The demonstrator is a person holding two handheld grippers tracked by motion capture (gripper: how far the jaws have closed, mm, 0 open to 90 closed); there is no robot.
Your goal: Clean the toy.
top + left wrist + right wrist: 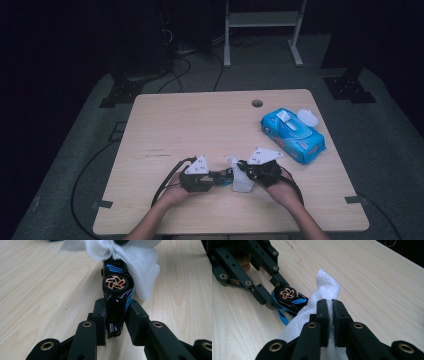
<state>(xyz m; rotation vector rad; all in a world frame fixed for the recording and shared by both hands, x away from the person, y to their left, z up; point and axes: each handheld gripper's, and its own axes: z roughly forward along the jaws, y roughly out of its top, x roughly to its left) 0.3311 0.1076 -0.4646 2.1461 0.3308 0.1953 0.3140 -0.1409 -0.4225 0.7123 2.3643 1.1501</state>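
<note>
Low over the near edge of the bench [165,125], the left tool [115,315] clamps a toy car [117,290] while the right tool [330,307], closed on a white wipe [327,287], rubs it; a hard rub could probably twist the car loose.

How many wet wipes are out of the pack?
1: a white wipe pinched in the right gripper, pressed against the toy car held by the left gripper. More may be inside the blue pack.
</note>
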